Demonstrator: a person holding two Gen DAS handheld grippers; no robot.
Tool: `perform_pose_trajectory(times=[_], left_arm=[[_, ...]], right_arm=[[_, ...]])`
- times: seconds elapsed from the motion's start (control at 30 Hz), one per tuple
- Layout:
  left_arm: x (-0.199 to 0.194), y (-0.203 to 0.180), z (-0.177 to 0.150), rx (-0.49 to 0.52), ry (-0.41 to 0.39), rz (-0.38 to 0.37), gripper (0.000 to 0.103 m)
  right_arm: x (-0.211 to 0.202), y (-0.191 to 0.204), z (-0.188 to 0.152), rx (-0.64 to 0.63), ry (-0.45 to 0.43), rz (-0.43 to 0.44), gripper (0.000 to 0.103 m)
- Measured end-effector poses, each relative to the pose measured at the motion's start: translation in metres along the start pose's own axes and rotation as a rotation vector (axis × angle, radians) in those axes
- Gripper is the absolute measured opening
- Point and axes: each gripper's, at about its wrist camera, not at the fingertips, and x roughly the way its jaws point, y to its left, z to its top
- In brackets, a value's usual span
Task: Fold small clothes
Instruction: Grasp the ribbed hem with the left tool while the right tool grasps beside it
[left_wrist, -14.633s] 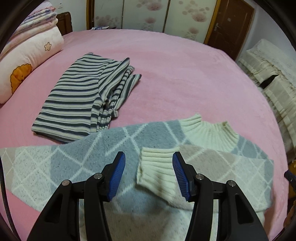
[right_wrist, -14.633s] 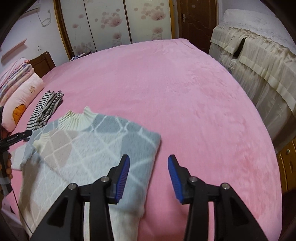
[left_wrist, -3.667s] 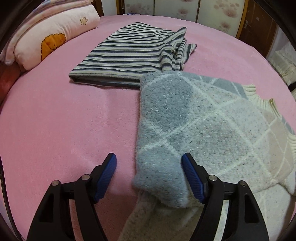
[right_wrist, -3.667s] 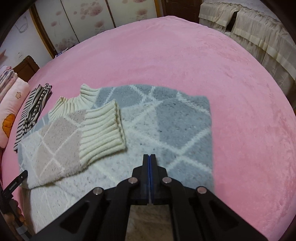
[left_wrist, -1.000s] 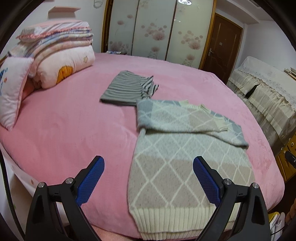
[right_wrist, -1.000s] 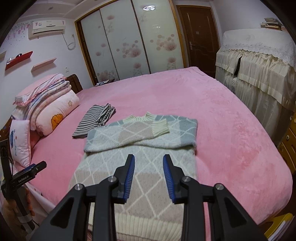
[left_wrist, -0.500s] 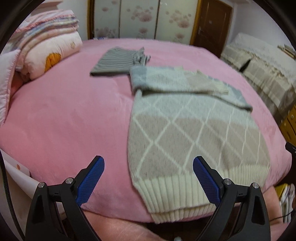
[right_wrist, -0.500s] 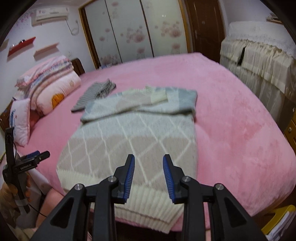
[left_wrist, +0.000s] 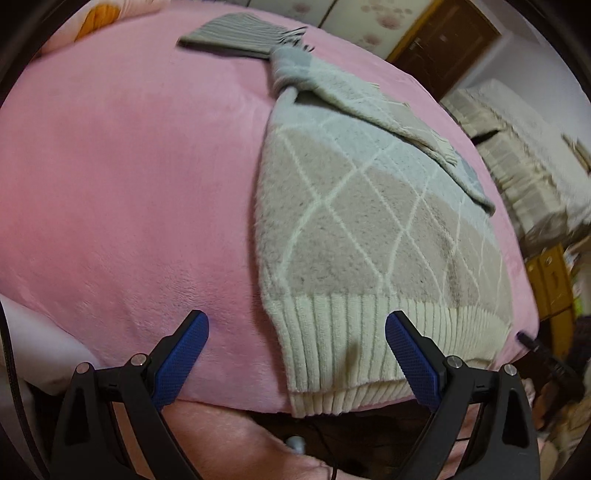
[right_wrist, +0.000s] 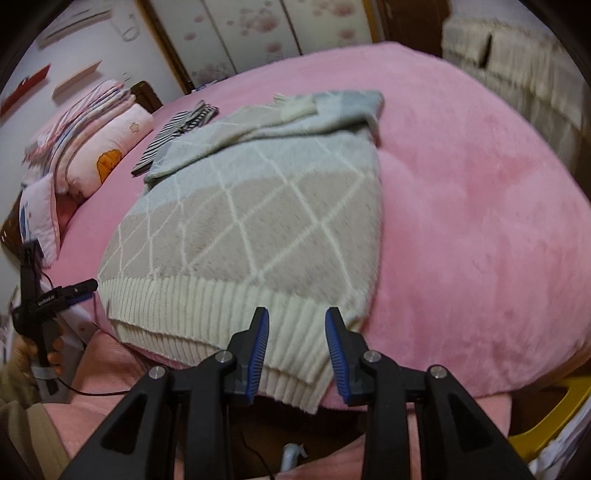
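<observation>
A pink plush bed fills both views, its near edge rounding down at 6 o'clock. In the right view, wardrobe doors with a flower print stand at 12 o'clock, a brown door shows at 1 o'clock in the left view, and a cream frilled cover lies at 2 o'clock. Stacked bedding and a pillow with an orange motif sit at 10 o'clock.

The sweater, grey and beige with a white diamond pattern, lies flat along the bed, sleeves folded across its upper part. Its cream ribbed hem hangs over the near edge. A striped garment lies folded beyond it at 11 o'clock, touching the sweater's far corner.

The left gripper is spread wide, empty, its blue pads flanking the hem's left corner. The right gripper is parted narrowly, holding nothing, with the hem's right corner showing between its pads.
</observation>
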Motion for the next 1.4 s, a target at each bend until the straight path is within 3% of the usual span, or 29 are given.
perform_pose_trajectory(times=[0.13,0.47,0.97,1.13,1.23,1.3,1.4], left_arm=[[0.010,0.008,0.000,-0.039,-0.004,-0.037,0.093],[0.016,0.005,-0.005,0.000,-0.001,-0.092,0.093],[0.031,-0.006,-0.014,0.002,0.048,-0.191,0.092],[0.035,-0.005,-0.013,-0.037,0.047,-0.232,0.092],[0.034,-0.004,-0.014,-0.048,0.059,-0.259,0.078],[0.034,-0.002,-0.015,-0.048,0.070,-0.261,0.061],[0.033,0.010,-0.015,-0.097,0.079,-0.285,0.047]], right_arm=[[0.011,-0.015,-0.006,0.057,0.035,0.013,0.032],[0.036,-0.036,-0.007,0.150,0.075,0.058,0.032],[0.043,-0.049,-0.012,0.181,0.097,0.107,0.032],[0.047,-0.051,-0.014,0.203,0.102,0.134,0.034],[0.048,-0.050,-0.014,0.201,0.101,0.144,0.034],[0.046,-0.050,-0.014,0.189,0.102,0.159,0.033],[0.045,-0.042,-0.014,0.153,0.110,0.185,0.027]])
